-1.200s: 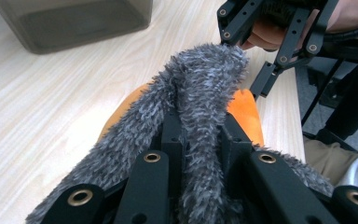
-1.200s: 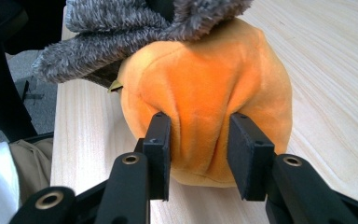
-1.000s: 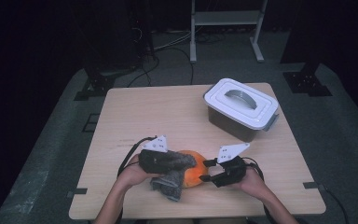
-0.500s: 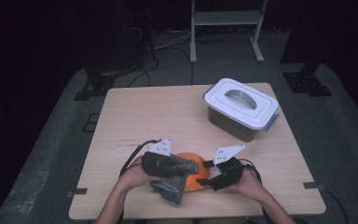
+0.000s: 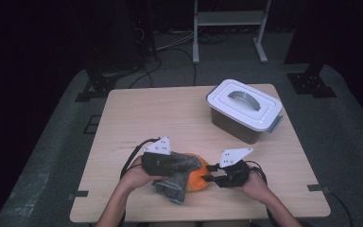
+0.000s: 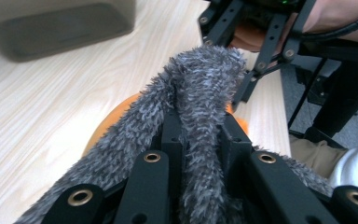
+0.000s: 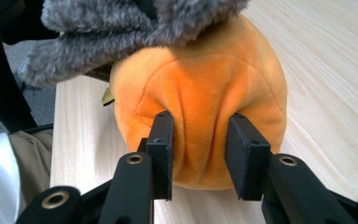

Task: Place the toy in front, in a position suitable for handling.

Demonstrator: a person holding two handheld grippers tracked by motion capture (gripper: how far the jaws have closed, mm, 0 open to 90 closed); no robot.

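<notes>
the work here looks like peeling a grey cover (image 5: 172, 174) off an orange plush (image 5: 199, 178), and by my reading it is midway at most. the two things lie together near the front edge of the table (image 5: 160, 113), between the person's hands. in the high view the cover still drapes over the plush's left and top, with only the right part of the orange bare. what seems left: drawing the fur fully clear and setting both things down apart. whether the bin (image 5: 243, 109), lid on, at the far right of the table has any part in this i cannot tell.

the left gripper (image 6: 198, 135) is clenched on a ridge of the cover; in the left gripper view the fur is bunched up between the jaws and runs away from them toward the other gripper's linkage. the right gripper (image 7: 199, 149) is grasping the plush: in the right gripper view both pads press into the orange fabric and a fold puckers between them, with the cover hanging over the top.

both forearms come in from the near edge. the left hand (image 5: 137, 175) sits low at the left of the pile, the gripper pointing right across it. the right hand (image 5: 253, 182) is at the right, its gripper pointing left at the plush, so the two face each other with the pile between them.
</notes>
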